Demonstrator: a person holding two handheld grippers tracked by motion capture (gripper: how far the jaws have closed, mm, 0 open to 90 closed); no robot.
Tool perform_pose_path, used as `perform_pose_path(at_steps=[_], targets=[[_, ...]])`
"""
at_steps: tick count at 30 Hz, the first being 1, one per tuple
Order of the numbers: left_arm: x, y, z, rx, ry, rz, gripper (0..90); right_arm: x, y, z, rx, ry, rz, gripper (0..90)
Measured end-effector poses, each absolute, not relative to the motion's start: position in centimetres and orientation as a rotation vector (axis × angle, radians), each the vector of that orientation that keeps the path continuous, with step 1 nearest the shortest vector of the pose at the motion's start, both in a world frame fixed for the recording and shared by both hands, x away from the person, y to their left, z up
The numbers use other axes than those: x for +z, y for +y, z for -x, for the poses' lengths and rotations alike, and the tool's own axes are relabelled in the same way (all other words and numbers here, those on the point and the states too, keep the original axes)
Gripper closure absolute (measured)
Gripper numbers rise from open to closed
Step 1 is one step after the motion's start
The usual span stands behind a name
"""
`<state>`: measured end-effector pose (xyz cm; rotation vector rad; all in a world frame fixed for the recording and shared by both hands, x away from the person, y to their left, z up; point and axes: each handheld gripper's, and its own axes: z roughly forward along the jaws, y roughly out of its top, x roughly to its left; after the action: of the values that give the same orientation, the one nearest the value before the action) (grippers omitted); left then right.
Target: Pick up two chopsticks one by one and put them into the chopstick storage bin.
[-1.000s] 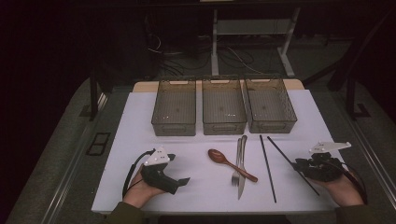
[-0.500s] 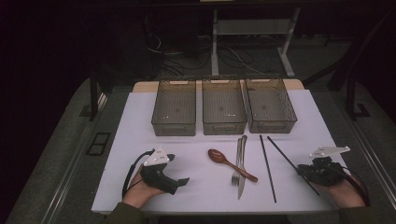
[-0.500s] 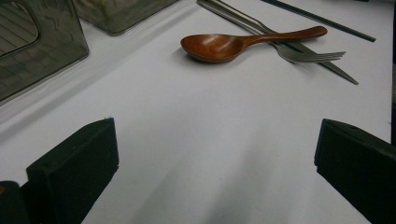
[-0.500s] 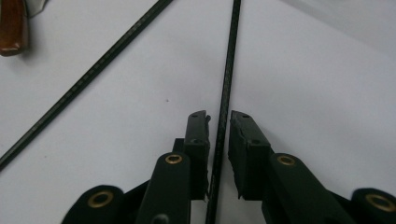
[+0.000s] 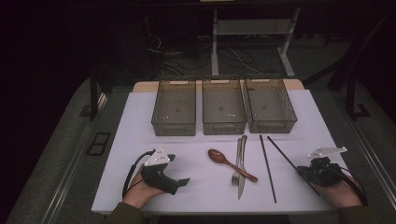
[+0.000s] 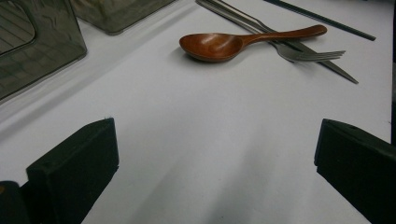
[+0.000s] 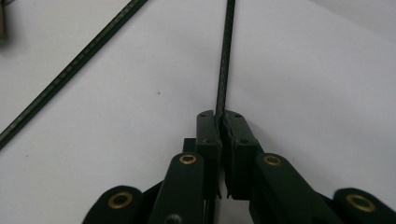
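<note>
The right gripper (image 7: 219, 122), whose jaws have just been closing, is clamped on the near end of a black chopstick (image 7: 225, 60) that's stretched straight ahead from it on the white table (image 7: 140, 140), its twin (image 7: 70, 65) is seen off to one side, and the left gripper (image 6: 215, 154) is held wide with a wooden spoon (image 6: 219, 44) lying beyond it.

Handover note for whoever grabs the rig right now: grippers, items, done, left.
Right gripper: jaws have just been closing, now shut on the right chopstick at its near end; it lies on the table.
Left gripper: open, nothing between the jaws, resting at front left.
Other chopstick, wooden spoon, fork and knife lie mid-table.
Three bins at the back look empty.
Done: chopstick gripped. Left: probably sorting everything into bins.
</note>
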<state>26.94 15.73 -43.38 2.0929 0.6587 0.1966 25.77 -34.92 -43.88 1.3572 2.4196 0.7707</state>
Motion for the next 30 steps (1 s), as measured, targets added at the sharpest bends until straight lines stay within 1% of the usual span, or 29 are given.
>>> perform_pose_path(at_steps=[7,16,30], targets=[[-43.4,15.8,-26.9,0.197,0.66,-2.092,0.0,-43.7,-35.1,-25.8,0.781,2.412,-1.376,86.5],[-43.3,15.9,-27.0,0.2,0.66,-2.091,0.0,-42.5,-36.1,-25.5,0.91,2.366,-1.359,86.5],[-43.4,15.9,-27.0,0.193,0.66,-2.094,0.0,-40.9,-36.5,-24.8,1.057,2.322,-1.332,86.5]])
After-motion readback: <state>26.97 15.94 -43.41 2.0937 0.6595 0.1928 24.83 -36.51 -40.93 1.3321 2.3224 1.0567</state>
